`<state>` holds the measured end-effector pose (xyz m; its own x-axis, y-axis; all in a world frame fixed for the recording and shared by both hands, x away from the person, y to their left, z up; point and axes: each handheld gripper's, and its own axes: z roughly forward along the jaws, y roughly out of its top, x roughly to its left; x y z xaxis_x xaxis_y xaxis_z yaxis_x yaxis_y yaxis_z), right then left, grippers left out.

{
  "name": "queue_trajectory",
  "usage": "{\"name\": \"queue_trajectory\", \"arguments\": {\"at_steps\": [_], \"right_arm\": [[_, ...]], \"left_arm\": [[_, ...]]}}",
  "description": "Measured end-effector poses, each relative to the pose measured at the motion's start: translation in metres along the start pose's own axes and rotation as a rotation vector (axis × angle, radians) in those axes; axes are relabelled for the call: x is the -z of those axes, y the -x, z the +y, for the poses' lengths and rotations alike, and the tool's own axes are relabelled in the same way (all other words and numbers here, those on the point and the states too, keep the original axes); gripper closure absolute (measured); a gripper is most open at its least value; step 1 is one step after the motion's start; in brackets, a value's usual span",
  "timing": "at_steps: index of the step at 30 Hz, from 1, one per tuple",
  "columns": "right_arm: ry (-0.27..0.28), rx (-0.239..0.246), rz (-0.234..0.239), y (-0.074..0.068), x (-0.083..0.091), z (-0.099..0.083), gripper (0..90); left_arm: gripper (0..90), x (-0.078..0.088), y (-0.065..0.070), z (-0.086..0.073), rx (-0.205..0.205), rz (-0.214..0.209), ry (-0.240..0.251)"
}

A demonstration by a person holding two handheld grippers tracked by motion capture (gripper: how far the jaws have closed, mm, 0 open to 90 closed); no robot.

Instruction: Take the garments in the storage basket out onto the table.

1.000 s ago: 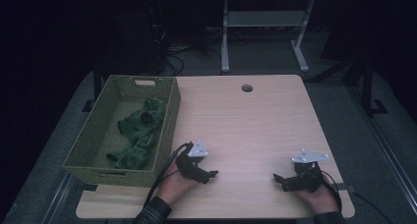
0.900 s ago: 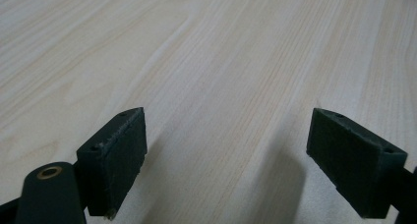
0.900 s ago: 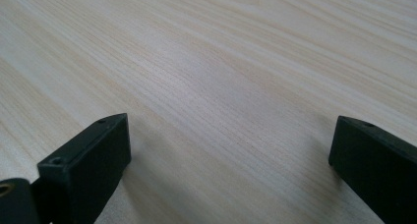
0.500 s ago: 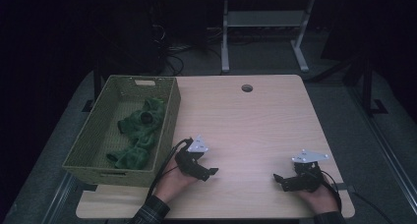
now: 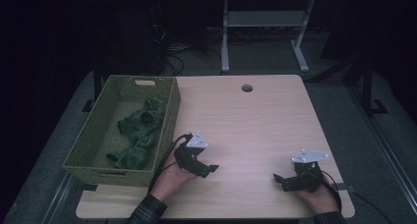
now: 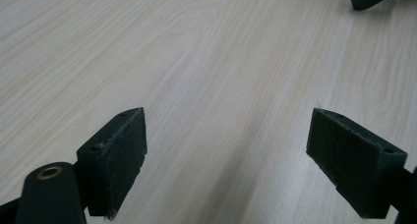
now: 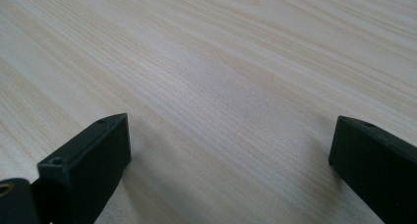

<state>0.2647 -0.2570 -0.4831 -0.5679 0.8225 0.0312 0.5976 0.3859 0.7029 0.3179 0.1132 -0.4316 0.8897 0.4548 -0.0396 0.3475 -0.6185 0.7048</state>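
I hold both grippers low over the bare desk [image 5: 255,121], the left gripper [image 5: 209,169] just beside the woven green basket [image 5: 169,117] and the right gripper [image 5: 280,180] well apart near the desk's right front edge, each with its fingers [image 6: 114,150] spread wide and grasping nothing. The dark green cloth [image 5: 140,130] lies crumpled inside the basket, toward its right wall. I judge it light, soft and limp, so I would pinch a raised fold near its top edge, since a loose bunch may sag or snag on the weave.
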Motion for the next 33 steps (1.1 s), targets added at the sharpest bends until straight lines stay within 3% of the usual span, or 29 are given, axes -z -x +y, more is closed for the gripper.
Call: {"name": "queue_trajectory", "arguments": {"at_steps": [14, 18, 33], "right_arm": [[0.0, 0.0, 0.0, 0.0, 0.0, 0.0, 1.8], [0.002, 0.003, -0.002, 0.0, 0.0, 0.0, 1.8], [0.003, 0.0, -0.002, 0.0, 0.0, 0.0, 1.8]], "left_arm": [[14.7, 0.013, -0.001, 0.019, 0.008, -0.018, 0.005], [14.7, 0.018, -0.002, 0.024, -0.015, -0.02, -0.019], [14.8, 0.043, -0.009, 0.042, -0.027, -0.006, -0.003]]}}
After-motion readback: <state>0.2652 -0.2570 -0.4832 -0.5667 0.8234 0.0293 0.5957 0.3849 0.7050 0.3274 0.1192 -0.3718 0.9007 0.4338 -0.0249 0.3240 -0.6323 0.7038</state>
